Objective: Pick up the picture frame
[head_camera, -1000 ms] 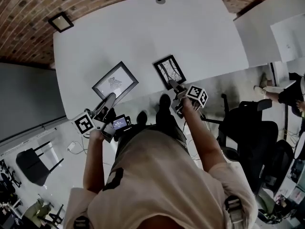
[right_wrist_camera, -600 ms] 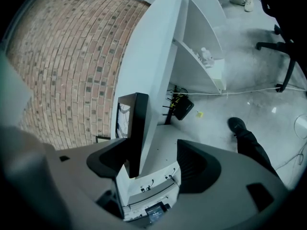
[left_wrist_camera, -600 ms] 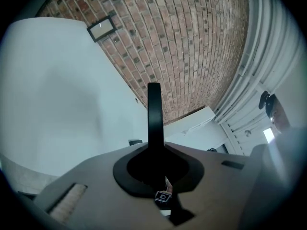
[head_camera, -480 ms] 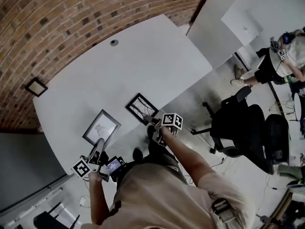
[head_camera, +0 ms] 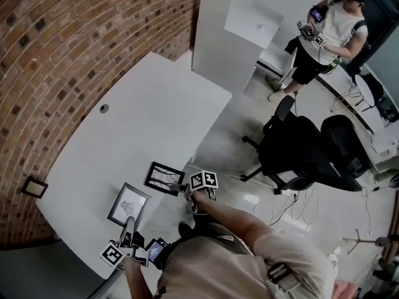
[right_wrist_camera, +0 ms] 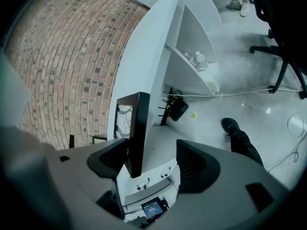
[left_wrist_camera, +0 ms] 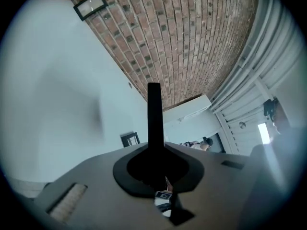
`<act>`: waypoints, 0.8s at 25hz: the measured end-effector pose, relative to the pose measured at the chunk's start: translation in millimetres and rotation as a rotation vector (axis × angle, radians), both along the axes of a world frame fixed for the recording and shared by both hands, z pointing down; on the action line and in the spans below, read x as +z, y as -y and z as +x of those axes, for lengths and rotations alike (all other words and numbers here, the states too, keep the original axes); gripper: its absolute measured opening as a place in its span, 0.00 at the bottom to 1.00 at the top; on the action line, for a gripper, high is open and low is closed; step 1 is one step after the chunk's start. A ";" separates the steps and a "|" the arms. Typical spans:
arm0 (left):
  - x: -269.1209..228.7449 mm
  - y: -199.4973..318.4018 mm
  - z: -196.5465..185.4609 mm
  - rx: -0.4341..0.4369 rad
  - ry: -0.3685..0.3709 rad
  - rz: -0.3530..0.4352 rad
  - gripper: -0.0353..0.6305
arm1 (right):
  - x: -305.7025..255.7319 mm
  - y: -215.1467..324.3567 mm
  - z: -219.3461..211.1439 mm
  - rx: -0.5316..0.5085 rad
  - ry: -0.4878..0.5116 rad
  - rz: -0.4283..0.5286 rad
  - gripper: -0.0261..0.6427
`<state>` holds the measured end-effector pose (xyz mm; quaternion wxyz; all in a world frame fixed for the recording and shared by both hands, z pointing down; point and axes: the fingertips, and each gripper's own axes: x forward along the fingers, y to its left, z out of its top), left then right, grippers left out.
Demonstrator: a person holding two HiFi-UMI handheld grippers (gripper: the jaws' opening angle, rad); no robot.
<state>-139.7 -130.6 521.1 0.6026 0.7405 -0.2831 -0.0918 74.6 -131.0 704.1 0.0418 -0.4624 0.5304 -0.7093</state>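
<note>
Two picture frames lie near the front edge of the white table (head_camera: 143,123): a grey-edged one (head_camera: 128,204) and a black one (head_camera: 164,177). My right gripper (head_camera: 182,189) sits at the black frame's near edge. In the right gripper view the black frame (right_wrist_camera: 136,128) stands between the jaws of that gripper (right_wrist_camera: 152,157), against the left jaw; the right jaw is well apart from it, so it is open. My left gripper (head_camera: 129,223) points at the grey frame's near side. Its fingers (left_wrist_camera: 154,109) are shut with nothing between them.
A brick wall (head_camera: 75,36) runs behind the table, with a small dark frame (head_camera: 33,187) on it. Black office chairs (head_camera: 305,154) stand on the floor to the right. A person (head_camera: 330,30) stands far off by a white cabinet (head_camera: 230,30). Cables lie on the floor.
The head view has swung round, so the table now sits at the left and the room shows. The left gripper has shifted by the grey frame. The right gripper stays at the black frame's edge.
</note>
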 end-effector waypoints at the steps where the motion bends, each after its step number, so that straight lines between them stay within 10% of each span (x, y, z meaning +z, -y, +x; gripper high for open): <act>1: 0.2 0.7 3.8 0.011 0.002 0.005 0.08 | -1.0 -1.2 1.4 0.006 0.007 0.003 0.51; 6: 1.6 2.9 14.6 0.039 0.005 0.002 0.08 | -19.6 4.6 -2.0 0.003 0.050 0.072 0.22; 20: 0.5 0.0 22.1 0.046 -0.026 0.038 0.08 | -33.0 -9.4 0.1 -0.010 0.084 0.100 0.15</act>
